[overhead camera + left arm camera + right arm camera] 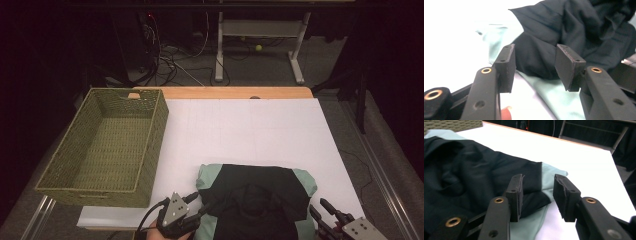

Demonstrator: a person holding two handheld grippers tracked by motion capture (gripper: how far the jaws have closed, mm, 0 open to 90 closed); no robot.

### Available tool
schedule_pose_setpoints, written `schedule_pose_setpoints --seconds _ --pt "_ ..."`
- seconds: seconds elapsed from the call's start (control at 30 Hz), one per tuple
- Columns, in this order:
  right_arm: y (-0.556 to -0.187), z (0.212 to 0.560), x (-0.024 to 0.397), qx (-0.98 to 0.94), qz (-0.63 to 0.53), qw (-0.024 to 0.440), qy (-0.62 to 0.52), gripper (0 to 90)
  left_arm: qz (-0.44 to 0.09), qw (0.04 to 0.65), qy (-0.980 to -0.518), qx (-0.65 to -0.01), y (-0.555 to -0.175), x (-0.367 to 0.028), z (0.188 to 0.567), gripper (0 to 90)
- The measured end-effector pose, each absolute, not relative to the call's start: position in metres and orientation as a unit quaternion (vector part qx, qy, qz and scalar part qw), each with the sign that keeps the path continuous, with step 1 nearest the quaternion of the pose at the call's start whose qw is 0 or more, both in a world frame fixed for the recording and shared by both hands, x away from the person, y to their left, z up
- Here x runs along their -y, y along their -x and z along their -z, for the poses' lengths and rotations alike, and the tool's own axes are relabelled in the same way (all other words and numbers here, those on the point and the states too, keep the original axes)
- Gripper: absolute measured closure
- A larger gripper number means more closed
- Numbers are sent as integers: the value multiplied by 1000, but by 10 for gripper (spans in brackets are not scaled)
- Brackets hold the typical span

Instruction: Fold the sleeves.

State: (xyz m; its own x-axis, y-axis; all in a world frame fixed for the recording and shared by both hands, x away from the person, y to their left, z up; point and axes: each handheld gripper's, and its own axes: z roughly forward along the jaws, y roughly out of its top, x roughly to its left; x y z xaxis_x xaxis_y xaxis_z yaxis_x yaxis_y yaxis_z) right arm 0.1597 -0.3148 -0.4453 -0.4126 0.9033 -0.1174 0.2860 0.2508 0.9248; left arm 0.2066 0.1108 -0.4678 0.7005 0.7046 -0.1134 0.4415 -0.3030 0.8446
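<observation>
- Both grippers, left gripper (202, 214) and right gripper (320, 212), flank the folded shirt (255, 195), jaws spread, gripping nothing.
- Next (likely): lift shirt into the basket (65, 187) left of it.

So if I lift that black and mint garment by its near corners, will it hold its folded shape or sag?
The garment will probably sag: it is thin cloth with soft wrinkles. Its layers lie loosely stacked, so they would likely slide apart. It looks light, and may drag across the white table cover if pushed. Both left tongs and right tongs stand open around its edges.
</observation>
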Motion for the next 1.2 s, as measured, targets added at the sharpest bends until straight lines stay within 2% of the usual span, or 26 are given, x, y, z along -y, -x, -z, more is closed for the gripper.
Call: schedule_pose_setpoints --seconds 0.07,0.1,0.17,0.33,0.4,0.47,0.57,0.73,0.87,0.97,1.0,1.1,1.2 --pt "-169 445 317 -711 -443 339 -428 580 -125 465 -798 -364 -214 -104 465 372" --pt "-174 445 318 -711 -441 338 -431 556 -137 458 -802 -358 -217 -100 464 346" --pt "-185 446 319 -713 -434 329 -441 498 -137 463 -794 -369 -226 -98 463 339" --pt "-208 448 319 -704 -435 310 -469 350 -69 463 -771 -433 -256 -105 467 243" --pt "-218 451 317 -711 -426 295 -475 285 -39 457 -775 -436 -261 -101 473 233" --pt "-224 454 315 -712 -428 280 -482 268 -13 451 -783 -428 -263 -96 476 230" --pt "-228 455 314 -709 -442 251 -488 243 -4 453 -788 -416 -261 -91 473 246" --pt "-224 457 303 -727 -435 241 -473 211 3 445 -797 -409 -262 -86 475 246" --pt "-231 466 300 -736 -425 214 -482 176 13 450 -795 -408 -266 -82 476 242" --pt "-234 469 296 -748 -415 191 -482 174 37 450 -794 -407 -270 -79 479 248" --pt "-234 471 293 -752 -412 185 -480 191 50 450 -795 -404 -271 -78 480 278" --pt "-234 474 288 -765 -413 166 -465 333 63 450 -803 -385 -268 -73 483 367" --pt "-234 474 285 -773 -412 168 -453 473 74 449 -806 -378 -270 -72 483 479"
